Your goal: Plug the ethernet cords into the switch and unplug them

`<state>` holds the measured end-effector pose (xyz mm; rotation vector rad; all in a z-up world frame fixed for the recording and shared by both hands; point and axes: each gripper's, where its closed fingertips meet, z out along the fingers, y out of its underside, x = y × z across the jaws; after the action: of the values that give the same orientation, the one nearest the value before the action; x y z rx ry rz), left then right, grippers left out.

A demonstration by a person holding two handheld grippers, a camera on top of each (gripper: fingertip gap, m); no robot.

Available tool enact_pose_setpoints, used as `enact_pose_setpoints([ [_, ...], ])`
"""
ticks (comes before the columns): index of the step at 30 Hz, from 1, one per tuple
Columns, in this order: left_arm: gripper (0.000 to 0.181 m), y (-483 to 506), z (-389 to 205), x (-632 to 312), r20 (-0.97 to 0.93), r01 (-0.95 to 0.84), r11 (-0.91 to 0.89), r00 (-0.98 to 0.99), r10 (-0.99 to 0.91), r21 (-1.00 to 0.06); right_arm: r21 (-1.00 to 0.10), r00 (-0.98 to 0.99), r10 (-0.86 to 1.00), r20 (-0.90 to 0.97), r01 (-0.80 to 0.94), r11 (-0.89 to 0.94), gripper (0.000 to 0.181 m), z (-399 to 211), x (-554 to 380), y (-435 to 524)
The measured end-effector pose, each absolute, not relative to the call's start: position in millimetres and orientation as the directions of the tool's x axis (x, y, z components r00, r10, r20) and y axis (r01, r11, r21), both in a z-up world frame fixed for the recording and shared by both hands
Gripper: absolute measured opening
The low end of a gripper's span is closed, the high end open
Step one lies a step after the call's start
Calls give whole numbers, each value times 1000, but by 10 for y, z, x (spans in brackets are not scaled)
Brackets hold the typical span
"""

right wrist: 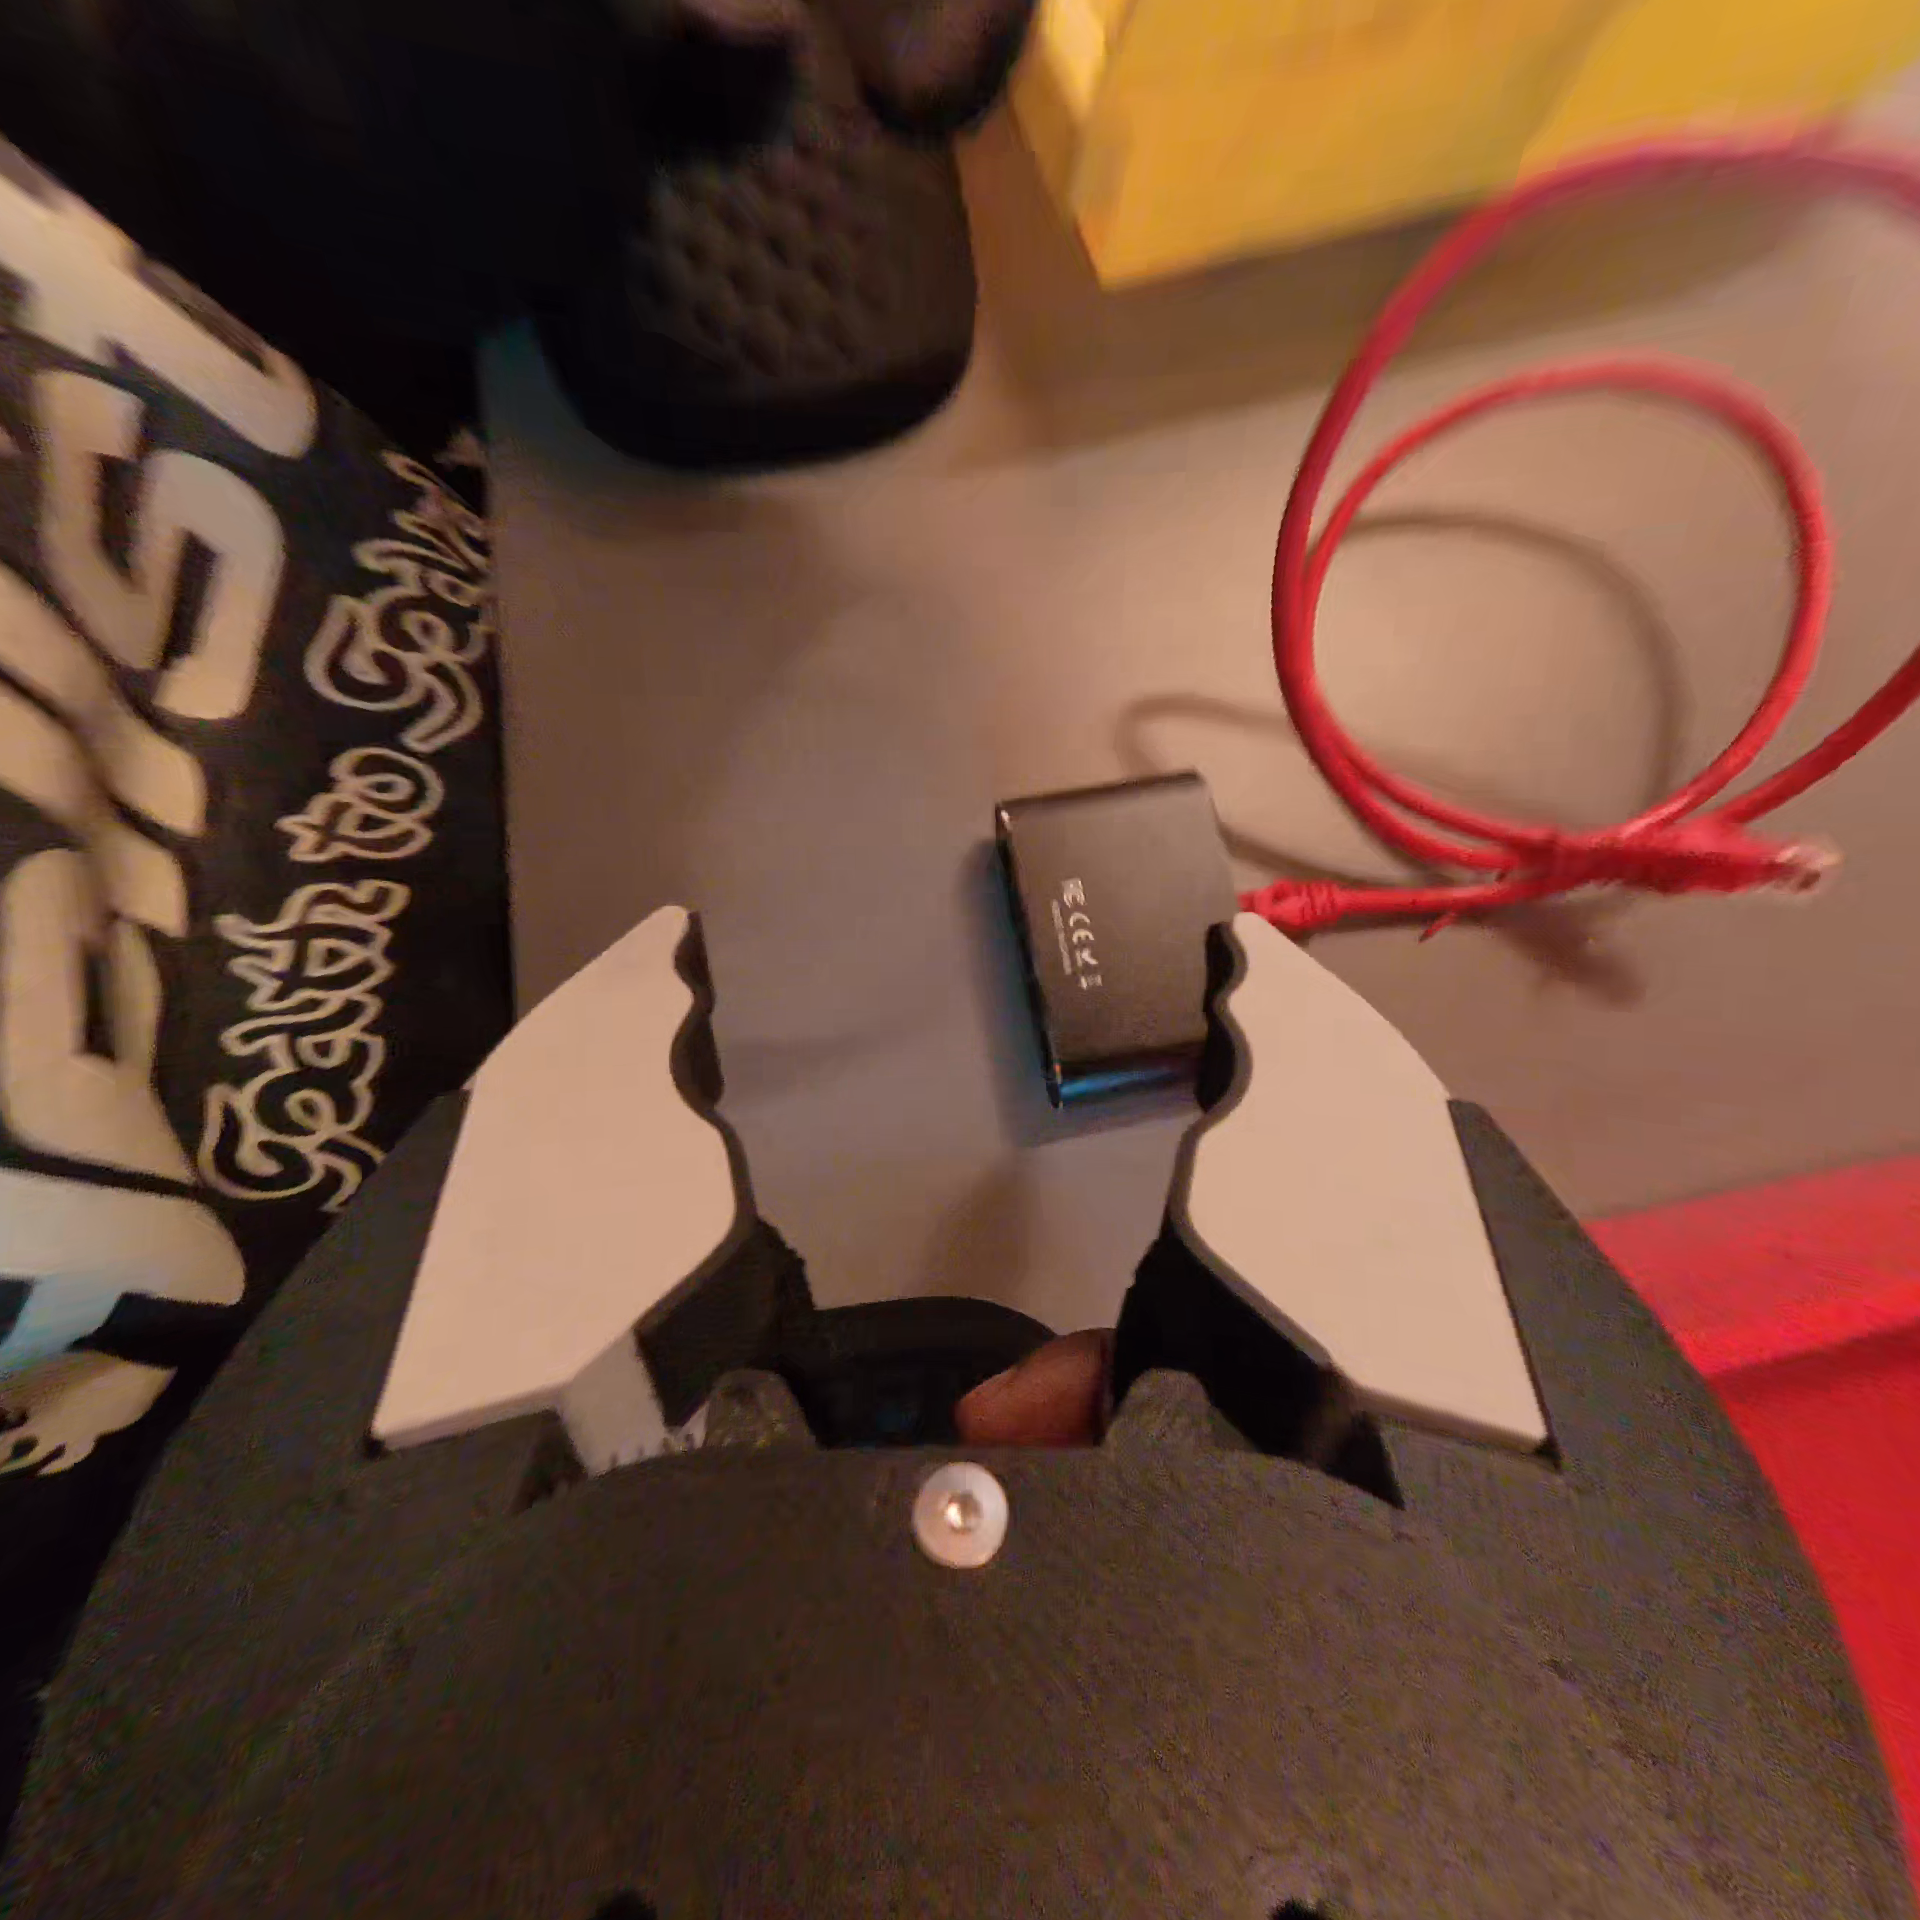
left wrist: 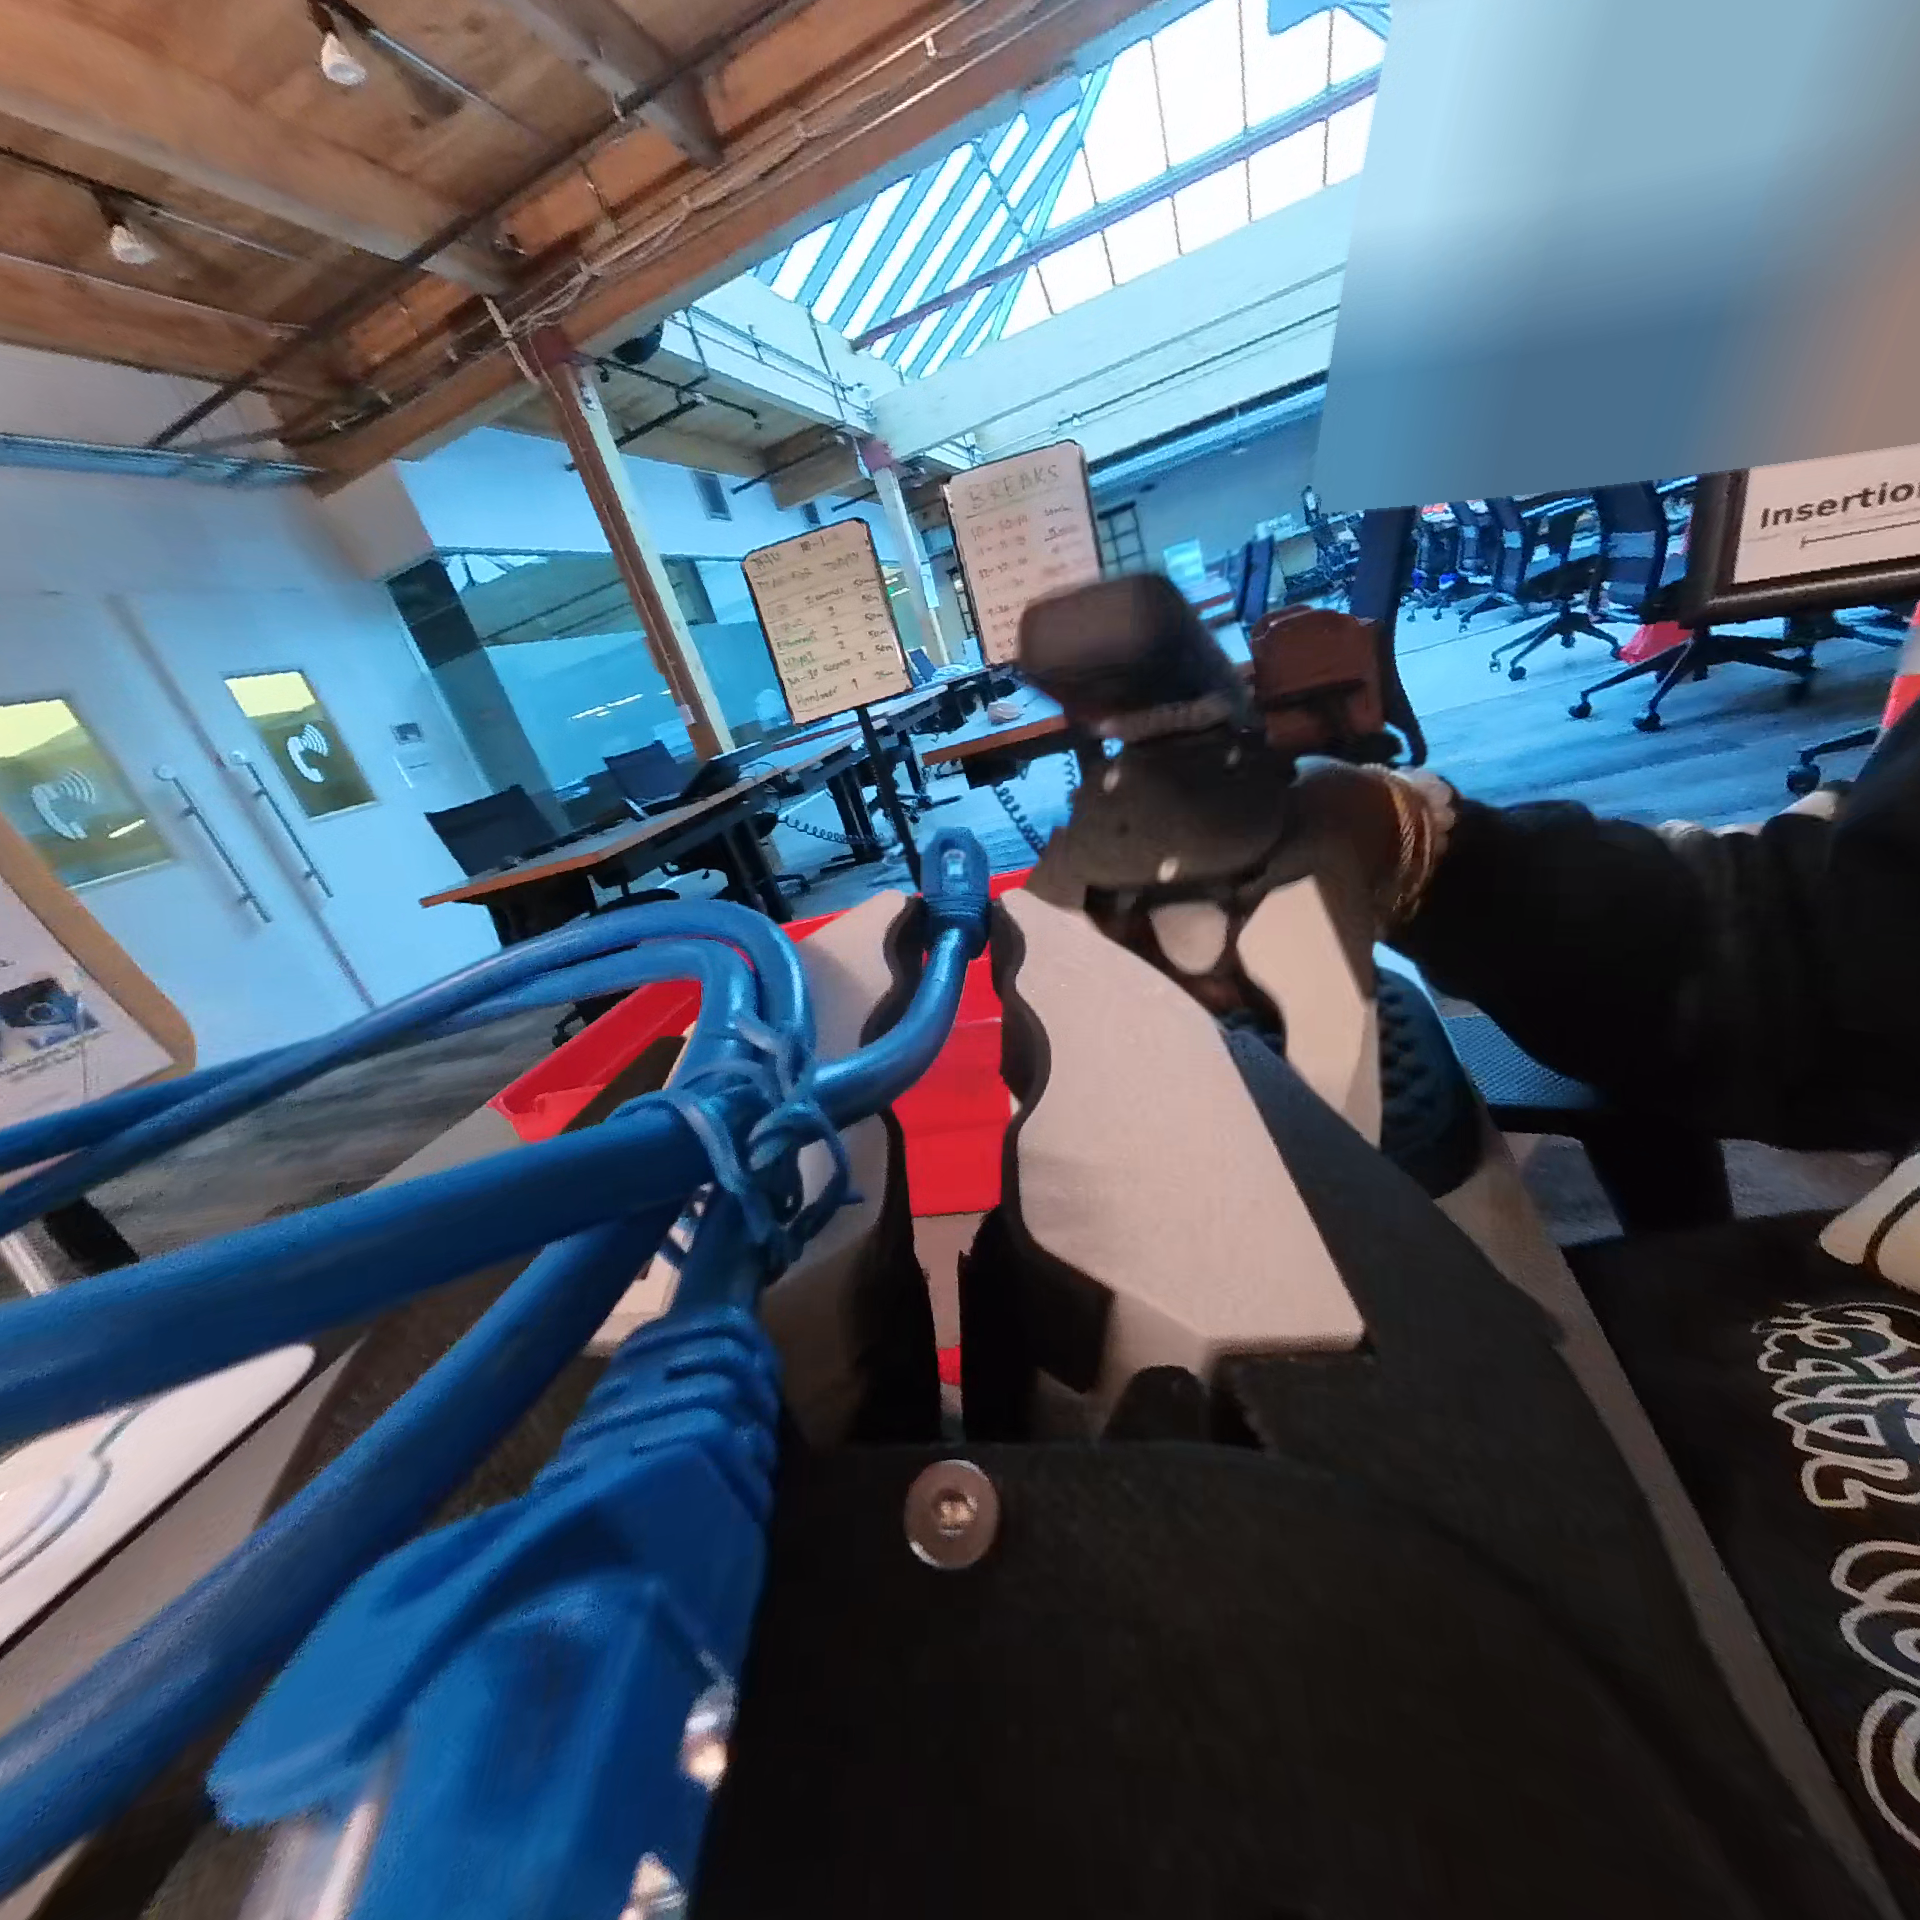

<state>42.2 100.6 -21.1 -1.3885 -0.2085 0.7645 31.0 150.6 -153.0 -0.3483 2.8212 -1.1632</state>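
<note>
My left gripper (left wrist: pixel 945 914) is shut on a blue ethernet cord (left wrist: pixel 940 977) just behind its plug (left wrist: pixel 954 862), which points up and away. The rest of the blue cord hangs in a tied bundle (left wrist: pixel 416 1226) at the left, with its other plug (left wrist: pixel 540 1621) close to the camera. My right gripper (right wrist: pixel 961 935) is open and empty above a grey table (right wrist: pixel 810 707). A small black switch (right wrist: pixel 1117 935) lies on the table by the right finger (right wrist: pixel 1340 1164). A red ethernet cord (right wrist: pixel 1558 623) lies coiled beyond it, one plug (right wrist: pixel 1288 902) at the switch's far side.
A red bin (left wrist: pixel 956 1101) sits behind the left fingers; it also shows in the right wrist view (right wrist: pixel 1787 1351). A yellow box (right wrist: pixel 1403 125) stands at the table's far side. The right gripper and a person's sleeve (left wrist: pixel 1683 956) show in the left wrist view. Desks and chairs stand beyond. To reach the small black switch (right wrist: pixel 1117 935) in a straight line is about 4 cm for my right fingers, about 20 cm for my left.
</note>
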Motion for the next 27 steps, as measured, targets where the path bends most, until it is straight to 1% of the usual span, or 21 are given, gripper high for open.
enact_pose_setpoints([
  [1, 12, 1000, -201, 426, -303, -368, -13, 743, 597, -930, -667, -978, -207, 6, -159, 728, 96, -1656, 260, 1482],
  [3, 12, 985, -198, 414, -317, -379, -30, 726, 610, -925, -595, -987, -155, 44, -151, 790, 106, -1872, 133, 1444],
  [5, 12, 979, -217, 395, -331, -383, -51, 715, 616, -922, -567, -992, -113, 64, -129, 813, 107, -1980, 75, 1398],
  [7, 12, 972, -223, 380, -339, -389, -61, 703, 626, -919, -562, -995, -43, 85, -84, 823, 103, -2031, -1, 1352],
  [10, 12, 974, -218, 388, -330, -385, -49, 711, 621, -921, -524, -994, -39, 102, -87, 847, 106, -2155, -10, 1367],
  [12, 12, 971, -221, 390, -333, -389, -49, 709, 622, -920, -553, -996, -28, 80, -67, 831, 99, -2167, -12, 1349],
  [14, 12, 975, -224, 398, -340, -396, -51, 705, 622, -917, -557, -997, -19, 72, -56, 829, 79, -2141, -5, 1385],
  [16, 12, 975, -228, 398, -345, -399, -58, 701, 624, -915, -537, -996, -81, -32, -51, 842, 72, -2093, 220, 1452],
  [17, 12, 972, -230, 396, -345, -398, -59, 701, 625, -916, -535, -991, -114, -73, -58, 843, 72, -2061, 333, 1476],
  [18, 12, 969, -227, 394, -342, -397, -56, 701, 626, -916, -529, -989, -130, -75, -71, 846, 74, -2043, 381, 1496],
  [20, 12, 959, -212, 397, -333, -396, -43, 704, 627, -917, -495, -983, -182, -26, -146, 857, 80, -2044, 405, 1563],
  [21, 12, 955, -202, 402, -329, -396, -35, 706, 627, -918, -490, -973, -232, 4, -204, 847, 78, -2029, 426, 1588],
  [24, 12, 938, -169, 410, -328, -404, -25, 702, 632, -914, -555, -950, -300, 83, -295, 778, 73, -1855, 444, 1536],
  [25, 12, 934, -164, 411, -329, -407, -25, 700, 633, -913, -583, -944, -320, 88, -309, 751, 70, -1786, 470, 1510],
  [26, 12, 933, -161, 412, -330, -408, -25, 700, 633, -913, -604, -934, -343, 99, -331, 725, 62, -1731, 488, 1490],
  [27, 12, 934, -160, 416, -330, -409, -23, 702, 631, -912, -608, -920, -370, 128, -367, 704, 51, -1698, 481, 1483],
])
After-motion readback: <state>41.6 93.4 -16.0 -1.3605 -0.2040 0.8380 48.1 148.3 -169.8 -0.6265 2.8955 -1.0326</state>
